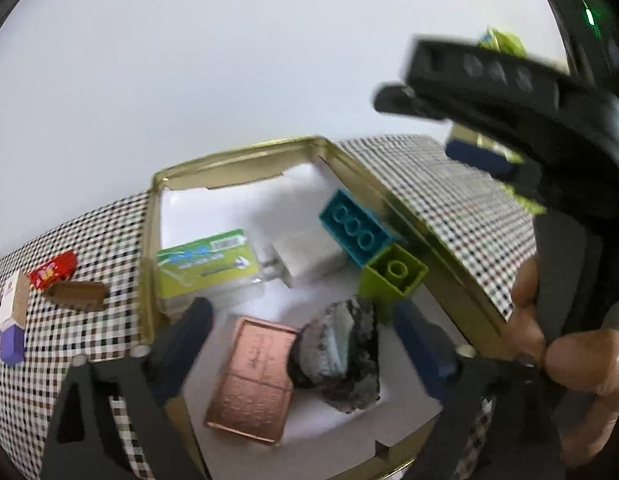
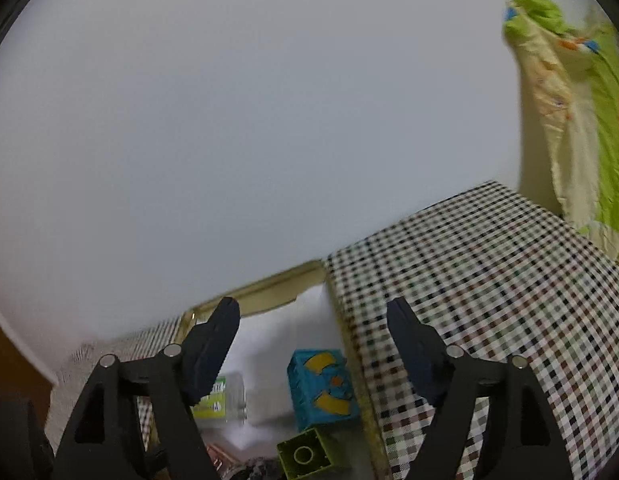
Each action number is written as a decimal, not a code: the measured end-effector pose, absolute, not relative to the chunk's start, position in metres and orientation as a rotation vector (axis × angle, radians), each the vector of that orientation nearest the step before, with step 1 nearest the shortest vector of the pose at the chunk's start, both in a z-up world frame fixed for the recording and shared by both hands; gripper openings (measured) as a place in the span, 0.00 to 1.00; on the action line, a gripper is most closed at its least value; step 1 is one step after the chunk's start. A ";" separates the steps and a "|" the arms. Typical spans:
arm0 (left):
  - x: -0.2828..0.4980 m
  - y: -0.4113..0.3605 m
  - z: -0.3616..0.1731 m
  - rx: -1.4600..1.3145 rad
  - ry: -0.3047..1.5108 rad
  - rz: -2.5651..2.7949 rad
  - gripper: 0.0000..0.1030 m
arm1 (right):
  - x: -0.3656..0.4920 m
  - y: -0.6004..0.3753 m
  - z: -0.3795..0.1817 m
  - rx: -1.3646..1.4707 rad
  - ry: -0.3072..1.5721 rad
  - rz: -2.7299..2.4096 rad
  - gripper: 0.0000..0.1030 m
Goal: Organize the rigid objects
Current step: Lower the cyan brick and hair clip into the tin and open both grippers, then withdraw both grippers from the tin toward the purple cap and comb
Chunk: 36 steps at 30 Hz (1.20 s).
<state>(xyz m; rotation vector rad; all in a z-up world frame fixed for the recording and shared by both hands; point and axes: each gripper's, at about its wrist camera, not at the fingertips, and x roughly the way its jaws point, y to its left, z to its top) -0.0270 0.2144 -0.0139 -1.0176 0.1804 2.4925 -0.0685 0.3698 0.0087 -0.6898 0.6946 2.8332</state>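
In the left wrist view, the left claw (image 1: pixel 305 344) is seen released, its two dark blue fingers (image 1: pixel 189 332) spread wide over a gold-rimmed tin (image 1: pixel 147 240) lined in white. Nothing is pressed by the pads. Between the fingers, a grey and black stone (image 1: pixel 341 360) is lying on the liner, and just left of it a copper-coloured plate (image 1: pixel 253 380) is laid flat. Ahead of the claw, a lime green building brick (image 1: pixel 393 276) is standing beside the stone, with a teal building brick (image 1: pixel 357 228) just beyond it against the tin's right wall. A white charger (image 1: pixel 309 260) and a green and white box (image 1: pixel 205 268) are placed further ahead and to the left. Outside the tin, left of the claw, a red packet (image 1: pixel 53 270), a brown wrapped bar (image 1: pixel 77 294) and a white and purple box (image 1: pixel 11 320) are lying on the checked surface (image 1: pixel 449 200). To the right, the right claw (image 1: pixel 441 128) is seen from the side, blurred, above the tin's right edge. A hand (image 1: pixel 569 352) is wrapped around a grip at the right.

In the right wrist view, the right claw (image 2: pixel 313 344) is seen released and empty, its fingers apart. Below and between them, the teal brick (image 2: pixel 323 388) and the lime green brick (image 2: pixel 307 456) are resting inside the tin (image 2: pixel 269 284). Right of the claw, the checked surface (image 2: pixel 489 280) is spread, with a green and cream cloth (image 2: pixel 569 120) hanging beyond it.
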 end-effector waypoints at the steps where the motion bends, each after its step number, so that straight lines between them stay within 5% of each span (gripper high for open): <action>1: -0.026 0.211 -0.012 -1.001 0.168 2.506 0.97 | -0.069 0.370 0.009 -0.691 0.713 2.834 0.76; 9: -0.027 0.190 -0.010 -0.878 0.282 2.676 0.99 | -0.067 0.360 0.006 -0.691 0.741 2.816 0.76; 29: -0.032 0.084 -0.014 -0.720 0.249 3.012 0.99 | -0.016 0.297 0.009 -0.258 0.526 2.802 0.76; 36: -0.025 0.073 -0.012 -0.726 0.224 3.007 0.99 | -0.006 0.286 0.008 -0.169 0.398 2.747 0.84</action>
